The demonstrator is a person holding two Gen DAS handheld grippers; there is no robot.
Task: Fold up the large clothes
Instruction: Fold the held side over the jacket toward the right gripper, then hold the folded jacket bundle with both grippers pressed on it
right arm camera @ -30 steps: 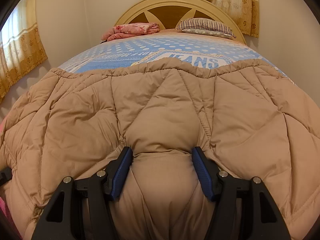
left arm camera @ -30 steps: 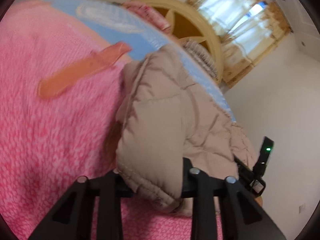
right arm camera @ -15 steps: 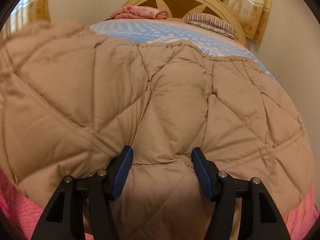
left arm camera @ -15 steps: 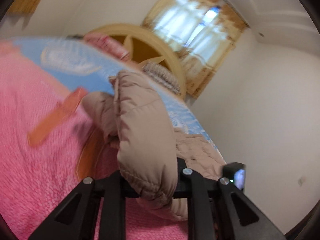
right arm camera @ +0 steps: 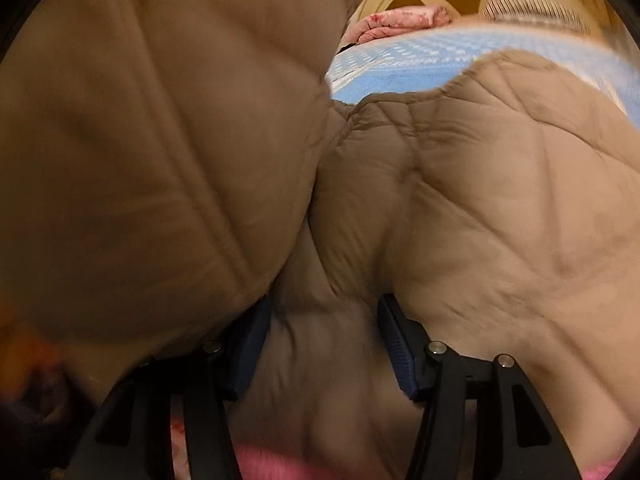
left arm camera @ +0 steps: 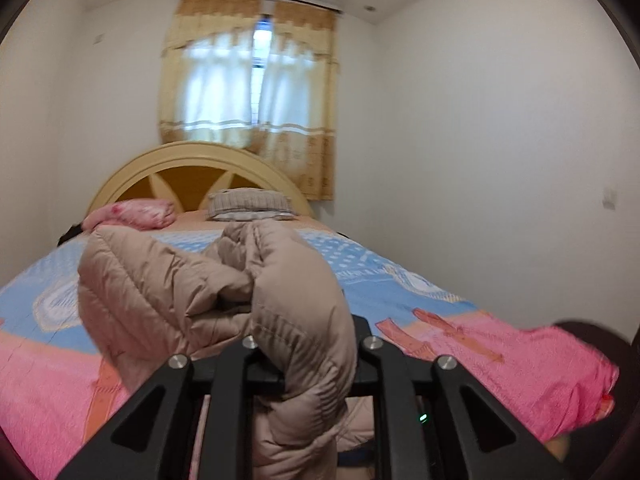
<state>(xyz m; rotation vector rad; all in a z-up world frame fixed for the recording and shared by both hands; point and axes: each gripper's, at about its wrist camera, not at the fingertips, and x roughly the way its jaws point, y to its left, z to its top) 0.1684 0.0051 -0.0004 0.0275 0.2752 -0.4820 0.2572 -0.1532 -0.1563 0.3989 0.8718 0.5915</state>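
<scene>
A beige quilted padded jacket (left arm camera: 168, 292) lies on the bed, one thick fold of it lifted off the pink-and-blue bedspread (left arm camera: 460, 332). My left gripper (left arm camera: 308, 328) is shut on that fold, which bulges up over its fingertips and hides them. In the right wrist view the jacket (right arm camera: 480, 200) fills nearly the whole picture. My right gripper (right arm camera: 324, 320) has a bunch of the jacket between its blue pads (right arm camera: 396, 344); its jaws are opening slightly while still pressing the cloth. A raised flap (right arm camera: 140, 140) looms on the left.
A cream arched headboard (left arm camera: 192, 164) stands at the far end. A striped pillow (left arm camera: 250, 202) and a folded pink blanket (left arm camera: 136, 212) lie in front of it. A curtained window (left arm camera: 248, 92) is behind, and a white wall (left arm camera: 500, 160) runs along the bed's right side.
My left gripper rose and rolled upright, lifting the jacket fold off the bedspread. In the right wrist view a raised flap swung in from the left and now covers most of the bed.
</scene>
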